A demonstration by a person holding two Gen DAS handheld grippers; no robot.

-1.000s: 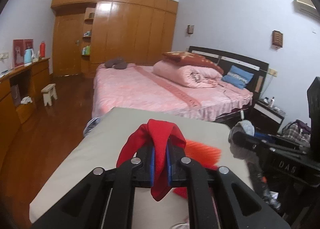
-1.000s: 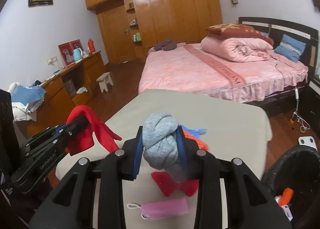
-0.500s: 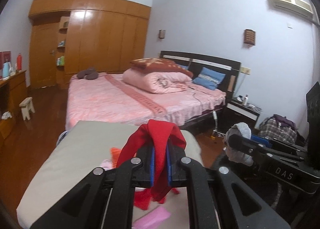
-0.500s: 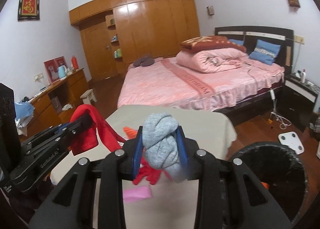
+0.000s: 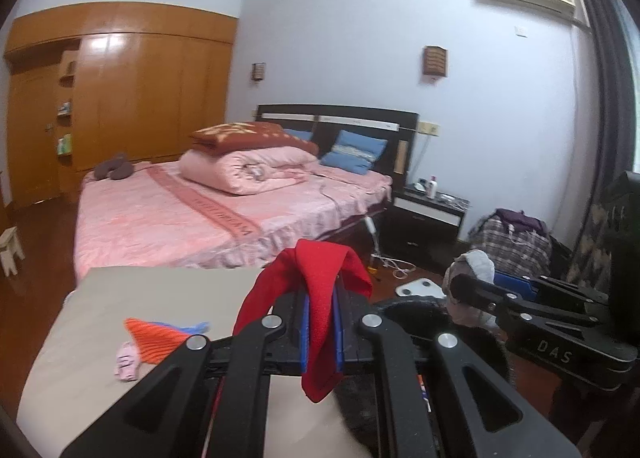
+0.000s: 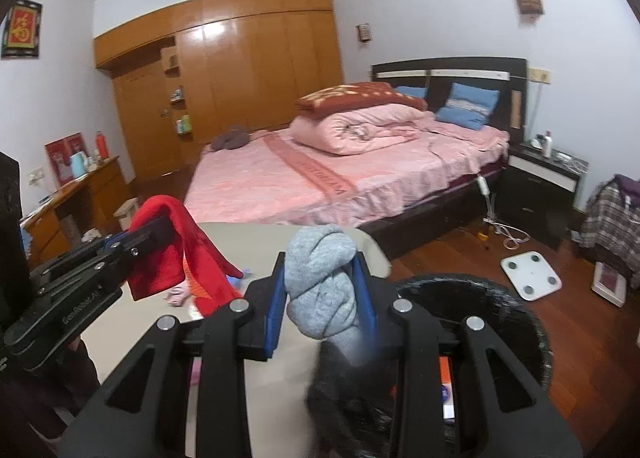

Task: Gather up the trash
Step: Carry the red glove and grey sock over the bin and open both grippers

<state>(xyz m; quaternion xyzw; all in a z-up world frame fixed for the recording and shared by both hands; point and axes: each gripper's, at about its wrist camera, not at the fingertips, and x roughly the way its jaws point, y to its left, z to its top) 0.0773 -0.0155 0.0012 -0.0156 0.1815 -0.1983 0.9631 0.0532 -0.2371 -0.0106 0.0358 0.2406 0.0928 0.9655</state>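
Trash is in both your hands right now: your left hand-held gripper (image 5: pixel 319 332) is clamped on a red cloth (image 5: pixel 320 298) that drapes over its blue pads, and your right hand-held gripper (image 6: pixel 320 300) is squeezing a knotted grey sock (image 6: pixel 320 286). Both loads hang at the right end of the table (image 5: pixel 132 290), and the grey one sits just at the rim of the black bin (image 6: pixel 500 298), which stands on the floor beside the table. In the right wrist view you can see the bin mouth straight ahead and below, with an orange-and-white item already lying inside, so some collecting looks done.

What's left, as far as you can see: neither piece has been dropped yet, so both releases are still to come. On the table there's an orange knit piece (image 5: pixel 154 338) with a blue scrap touching it, and a small pink item (image 5: pixel 127 360) just beside that. Those look like the next pickups once your grippers are free. By my read you're around the middle of the job, with two items in transit and at least two or three waiting.

Writing you can make out: "DAS" on the side of the right gripper in the left wrist view, and lettering that reads roughly "GenRobot.AI" on the left gripper in the right wrist view. The pink bed runner (image 6: pixel 320 174) carries printed letters, too blurred to read surely. The red framed picture (image 6: pixel 20 28) on the wall bears a gold character.
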